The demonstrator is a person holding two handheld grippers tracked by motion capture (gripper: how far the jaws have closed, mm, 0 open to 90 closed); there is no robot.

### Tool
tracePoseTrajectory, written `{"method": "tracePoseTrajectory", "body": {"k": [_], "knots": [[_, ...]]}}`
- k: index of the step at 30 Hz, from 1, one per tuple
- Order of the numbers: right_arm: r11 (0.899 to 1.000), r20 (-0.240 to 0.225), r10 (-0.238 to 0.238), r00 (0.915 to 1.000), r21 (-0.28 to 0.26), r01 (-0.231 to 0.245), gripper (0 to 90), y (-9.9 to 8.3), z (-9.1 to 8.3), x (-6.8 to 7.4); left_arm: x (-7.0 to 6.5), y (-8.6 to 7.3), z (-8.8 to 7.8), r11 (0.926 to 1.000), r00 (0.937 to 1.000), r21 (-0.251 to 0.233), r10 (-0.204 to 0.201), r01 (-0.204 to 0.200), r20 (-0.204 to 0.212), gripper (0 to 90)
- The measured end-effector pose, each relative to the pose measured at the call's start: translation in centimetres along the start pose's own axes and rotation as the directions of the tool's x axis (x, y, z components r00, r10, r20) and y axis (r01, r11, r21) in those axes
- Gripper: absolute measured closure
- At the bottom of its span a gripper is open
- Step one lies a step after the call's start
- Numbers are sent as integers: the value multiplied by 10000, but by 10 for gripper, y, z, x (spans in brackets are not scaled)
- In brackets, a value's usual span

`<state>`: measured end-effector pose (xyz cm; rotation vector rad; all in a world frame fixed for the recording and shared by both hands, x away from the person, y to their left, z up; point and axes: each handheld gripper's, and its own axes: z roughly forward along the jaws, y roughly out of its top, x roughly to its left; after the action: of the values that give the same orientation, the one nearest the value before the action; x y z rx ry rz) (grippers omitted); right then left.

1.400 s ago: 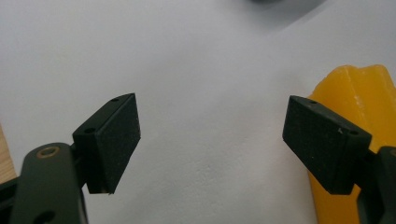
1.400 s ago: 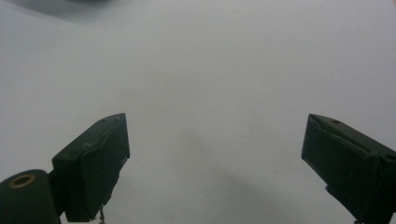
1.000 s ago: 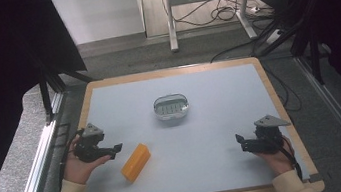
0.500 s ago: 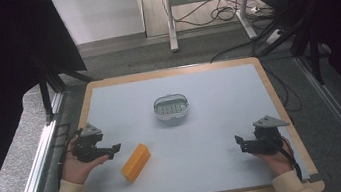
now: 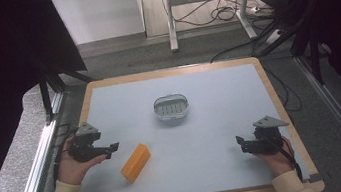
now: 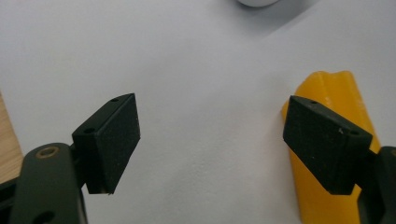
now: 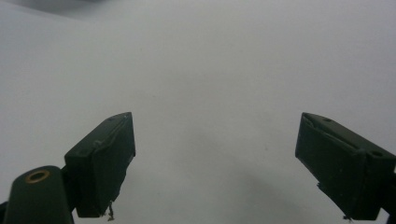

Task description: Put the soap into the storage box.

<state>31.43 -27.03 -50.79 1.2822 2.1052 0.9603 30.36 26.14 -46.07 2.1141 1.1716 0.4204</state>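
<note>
An orange-yellow block (image 5: 135, 162) lies on the pale table mat, left of centre and near the front. My left gripper (image 5: 113, 148) is held just left of it, open, jaws pointing right. In the left gripper view the block (image 6: 343, 93) sits partly behind the right-hand jaw, with bare mat between the jaws (image 6: 210, 144). A small oval white dish with a grey slotted insert (image 5: 172, 108) stands in the middle of the table. My right gripper (image 5: 240, 143) rests at the front right, open, with nothing between its jaws (image 7: 215, 158).
The mat has a wooden rim (image 5: 280, 100). Metal rails (image 5: 41, 159) run along both sides of the table. Beyond the far edge are a table leg frame (image 5: 170, 20) and loose cables (image 5: 218, 16) on the floor.
Both hands have barely shifted; the left gripper has edged slightly toward the block. The block and dish have not moved.
</note>
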Motion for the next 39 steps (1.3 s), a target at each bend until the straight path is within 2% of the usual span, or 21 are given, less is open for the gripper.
{"method": "tracePoseTrajectory", "body": {"k": [3, 10, 17, 18, 19, 23, 28, 32, 39], "knots": [[10000, 28, -50, 10000, 24, 50, 125, 0, 0, 0, -3, 2, -4, 9995, 9999, 294, 69, -72, 111, 199], [9998, 65, -198, 9998, 83, 198, 125, 0, 2, 2, -11, 7, -9, 9984, 9993, 494, 258, -271, 274, 202], [9991, -6, -407, 9992, 106, 407, 125, 0, 2, 4, -18, 10, -13, 9986, 9982, 413, 301, -322, 526, 211], [9989, 9, -459, 9989, 113, 459, 124, 0, 2, 4, -19, 10, -14, 9991, 9976, 333, 229, -251, 646, 212], [9986, 2, -508, 9987, 176, 508, 124, -1, 2, 5, -21, 12, -16, 9996, 9945, 137, 245, -260, 1014, 217], [9985, 9, -505, 9987, 192, 504, 125, -1, 3, 5, -25, 14, -18, 9994, 9946, 39, 337, -342, 981, 221], [9985, 21, -502, 9987, 196, 502, 125, -1, 2, 5, -29, 16, -21, 9993, 9924, -64, 383, -378, 1169, 224], [9983, 34, -537, 9986, 217, 536, 125, -1, 3, 5, -34, 18, -21, 9998, 9890, 50, 203, -213, 1465, 232], [9985, 89, -508, 9987, 214, 506, 125, -1, 2, 5, -45, 20, -14, 9988, 9888, 364, 265, -322, 1468, 235]]}}
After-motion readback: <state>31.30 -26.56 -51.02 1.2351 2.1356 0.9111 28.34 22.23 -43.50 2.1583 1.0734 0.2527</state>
